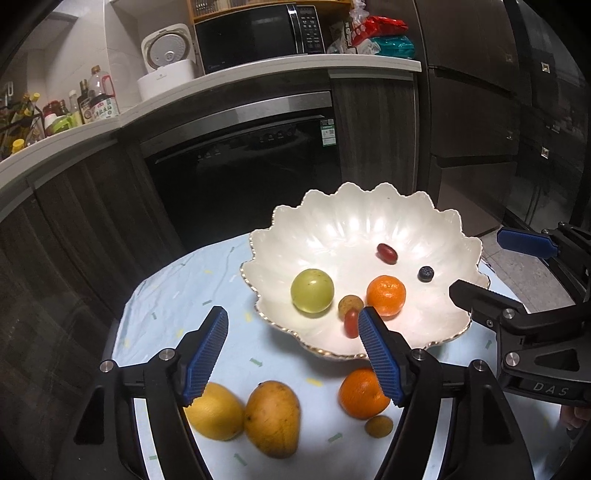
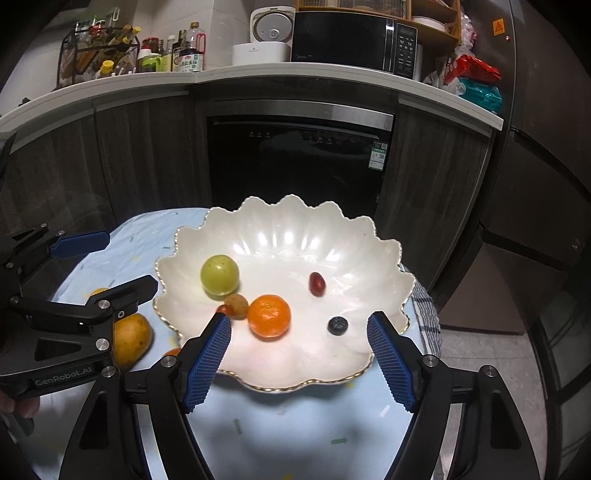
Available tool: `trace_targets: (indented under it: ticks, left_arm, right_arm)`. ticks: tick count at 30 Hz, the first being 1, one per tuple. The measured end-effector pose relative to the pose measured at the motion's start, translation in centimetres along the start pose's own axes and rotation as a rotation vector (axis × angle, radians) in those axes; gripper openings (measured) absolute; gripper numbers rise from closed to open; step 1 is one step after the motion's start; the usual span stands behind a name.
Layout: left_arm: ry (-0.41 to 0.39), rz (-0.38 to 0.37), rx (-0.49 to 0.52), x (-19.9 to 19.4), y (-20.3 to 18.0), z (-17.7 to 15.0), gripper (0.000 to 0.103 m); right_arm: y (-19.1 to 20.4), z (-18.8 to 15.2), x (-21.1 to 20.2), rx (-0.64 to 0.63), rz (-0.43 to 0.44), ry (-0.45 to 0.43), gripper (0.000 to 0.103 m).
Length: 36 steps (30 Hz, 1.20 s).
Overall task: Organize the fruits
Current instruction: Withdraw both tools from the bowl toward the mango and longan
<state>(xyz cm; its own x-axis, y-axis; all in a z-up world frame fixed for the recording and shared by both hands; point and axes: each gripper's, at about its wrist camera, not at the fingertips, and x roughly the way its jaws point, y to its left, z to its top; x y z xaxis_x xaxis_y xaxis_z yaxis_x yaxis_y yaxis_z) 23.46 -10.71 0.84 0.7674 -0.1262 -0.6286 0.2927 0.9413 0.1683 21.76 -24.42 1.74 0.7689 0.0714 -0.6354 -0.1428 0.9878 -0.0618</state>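
Note:
A white scalloped bowl (image 1: 369, 229) (image 2: 295, 229) stands on a small table with a light blue cloth (image 1: 166, 295). In it lie a green fruit (image 1: 312, 291), a small orange (image 1: 386, 295), a brown longan (image 1: 351, 303), two red grape tomatoes (image 1: 387, 253) (image 1: 351, 323) and a blueberry (image 1: 426, 274). On the cloth lie a yellow fruit (image 1: 216, 413), a mango (image 1: 272, 417), an orange (image 1: 362, 393) and a longan (image 1: 378, 425). My left gripper (image 1: 293, 325) is open and empty above the bowl's near rim. My right gripper (image 2: 299, 328) is open and empty above the bowl.
A dark dishwasher (image 2: 295, 162) and cabinets stand behind the table. The counter holds a microwave (image 2: 354, 40), a rice cooker (image 2: 271, 33) and bottles (image 2: 184, 51). A checked towel (image 2: 424, 314) hangs at the table's right edge.

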Motion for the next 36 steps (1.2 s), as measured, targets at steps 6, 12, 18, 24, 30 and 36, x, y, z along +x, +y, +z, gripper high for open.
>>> trace_targets:
  ticks: [6,12,18,24,30,36]
  left_arm:
    - [-0.013,0.011,-0.004,-1.4,0.8,-0.6,0.073]
    - [-0.024,0.022,-0.004,-2.6,1.4,-1.3,0.073]
    - [-0.033,0.046,0.002,-3.8,2.1,-2.5,0.073]
    - [-0.036,0.058,-0.002,-4.8,3.0,-4.0,0.073]
    - [-0.042,0.068,0.002,-5.4,3.6,-5.3,0.072]
    - [-0.042,0.048,0.006,-5.5,3.6,-6.8,0.072]
  right_arm:
    - [1.2,-0.1,-0.7,-0.005,0.007,-0.009,0.077]
    - [2.3,-0.4,-1.4,-0.016,0.014,-0.008,0.077]
    - [3.6,-0.7,-1.9,-0.029,0.019,-0.009,0.077]
    - [5.0,-1.2,-2.1,-0.039,0.028,-0.004,0.077]
    - [6.3,-2.1,-2.0,-0.044,0.043,0.011,0.077]
    - [7.1,-3.1,-2.0,-0.041,0.044,0.023,0.077]
